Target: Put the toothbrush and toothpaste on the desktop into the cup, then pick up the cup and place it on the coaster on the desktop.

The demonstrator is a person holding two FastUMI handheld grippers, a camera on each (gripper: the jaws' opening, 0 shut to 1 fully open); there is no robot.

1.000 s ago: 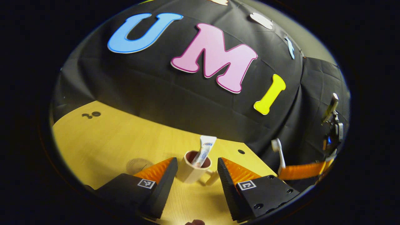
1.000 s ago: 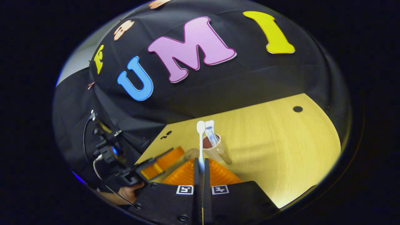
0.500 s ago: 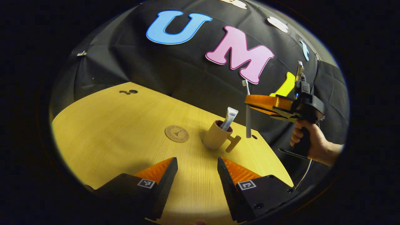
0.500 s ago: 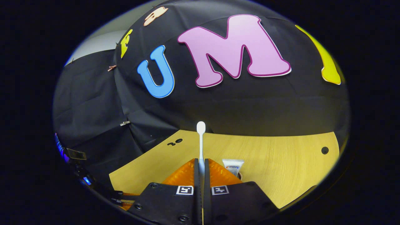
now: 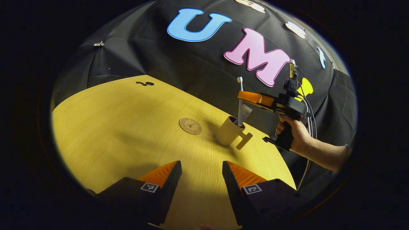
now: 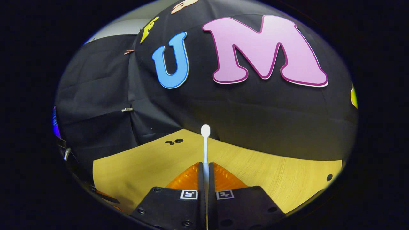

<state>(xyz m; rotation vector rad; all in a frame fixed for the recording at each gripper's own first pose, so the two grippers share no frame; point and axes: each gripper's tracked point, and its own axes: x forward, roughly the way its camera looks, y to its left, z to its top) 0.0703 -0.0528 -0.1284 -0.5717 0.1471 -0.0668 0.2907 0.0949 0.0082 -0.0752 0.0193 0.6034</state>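
A: Two fingers stood apart at the bottom of the left gripper view, the left gripper [image 5: 202,179] holding nothing, low over the bare worktop [image 5: 121,127]. Farther off, the right gripper [image 5: 252,96], held in a hand [image 5: 292,135], pinched the toothbrush [image 5: 240,102] upright, its lower end at the mouth of the cup [image 5: 229,135]; whether it had entered I couldn't tell.

B: And the toothpaste [image 5: 246,112]?

A: Standing in the cup, leaning toward the far rim. The coaster [image 5: 190,126] lay flat just beside the cup, apart from it.

B: Materials?

A: Cup tan and matte, a blocky handle jutting toward the hand. Coaster a thin round disc with a stamped mark. Worktop pale wood grain.

B: The right gripper view?

A: Fingers together, clamped on the thin white toothbrush [image 6: 205,143], its rounded head pointing away over the worktop [image 6: 271,172].

B: Advice for the step?

A: I'd judge the drop wanted a plumb handle lowered on the open side, clear of the tube, and release only once well inside. A light cup could tip if nudged at the rim.
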